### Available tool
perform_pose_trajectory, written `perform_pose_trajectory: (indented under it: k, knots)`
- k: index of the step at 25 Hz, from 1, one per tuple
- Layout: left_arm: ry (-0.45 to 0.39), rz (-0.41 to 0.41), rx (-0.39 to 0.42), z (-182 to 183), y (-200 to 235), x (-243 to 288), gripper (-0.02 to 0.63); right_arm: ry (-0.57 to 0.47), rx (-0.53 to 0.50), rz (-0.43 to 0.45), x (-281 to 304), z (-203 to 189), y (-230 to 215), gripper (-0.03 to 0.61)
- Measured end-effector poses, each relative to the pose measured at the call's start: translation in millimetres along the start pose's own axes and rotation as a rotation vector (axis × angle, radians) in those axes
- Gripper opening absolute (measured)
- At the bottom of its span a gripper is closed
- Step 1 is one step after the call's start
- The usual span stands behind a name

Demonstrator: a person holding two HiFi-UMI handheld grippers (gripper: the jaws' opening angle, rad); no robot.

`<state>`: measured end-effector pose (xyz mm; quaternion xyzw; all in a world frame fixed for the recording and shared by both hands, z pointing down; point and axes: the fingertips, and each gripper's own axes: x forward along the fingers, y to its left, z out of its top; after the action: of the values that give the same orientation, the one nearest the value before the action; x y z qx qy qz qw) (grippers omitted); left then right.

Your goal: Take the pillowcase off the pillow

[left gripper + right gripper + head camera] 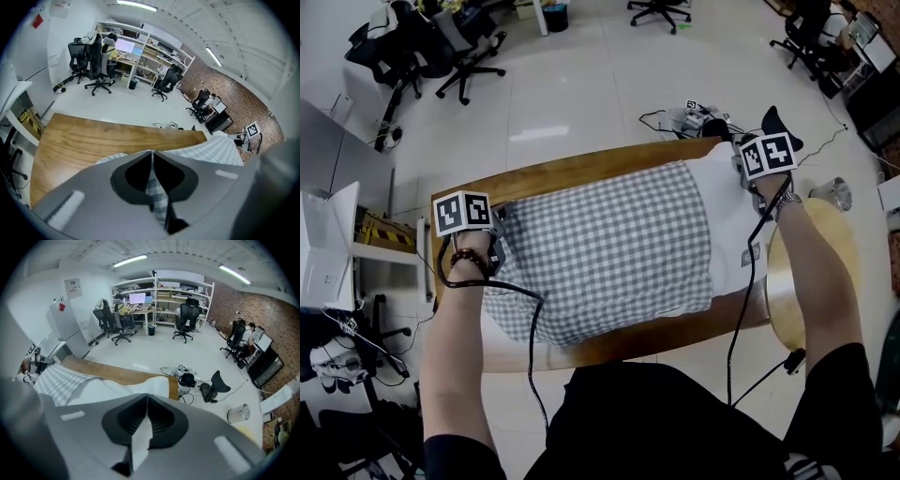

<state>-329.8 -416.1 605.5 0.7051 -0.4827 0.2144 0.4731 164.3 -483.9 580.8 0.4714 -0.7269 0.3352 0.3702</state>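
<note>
On the wooden table (581, 171) lies a pillow in a grey checked pillowcase (609, 248). Its bare white end (733, 220) sticks out on the right. My left gripper (490, 234) is at the pillowcase's left edge and is shut on a fold of checked cloth (155, 193), seen pinched between the jaws in the left gripper view. My right gripper (742, 171) is at the far right corner of the pillow and is shut on white pillow fabric (140, 439). In the right gripper view the white pillow (119, 387) and the checked cover (61, 380) stretch away to the left.
A round wooden stool top (836, 239) stands by my right arm, with a clear bin (831, 193) beyond it. Cables and gear (694, 118) lie on the floor behind the table. Office chairs (459, 47) stand far left, and a white desk (328, 253) stands beside the table's left end.
</note>
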Motion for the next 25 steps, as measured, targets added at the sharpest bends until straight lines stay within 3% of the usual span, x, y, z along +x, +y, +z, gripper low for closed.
perform_pose_trajectory:
  k: [7, 25]
  knots:
    - [-0.037, 0.063, -0.036, 2, 27, -16, 0.008, -0.006, 0.019, -0.072, -9, -9, -19, 0.005]
    - [-0.086, 0.124, -0.074, 19, 67, -34, 0.008, -0.045, 0.050, -0.166, -7, -13, -52, 0.005]
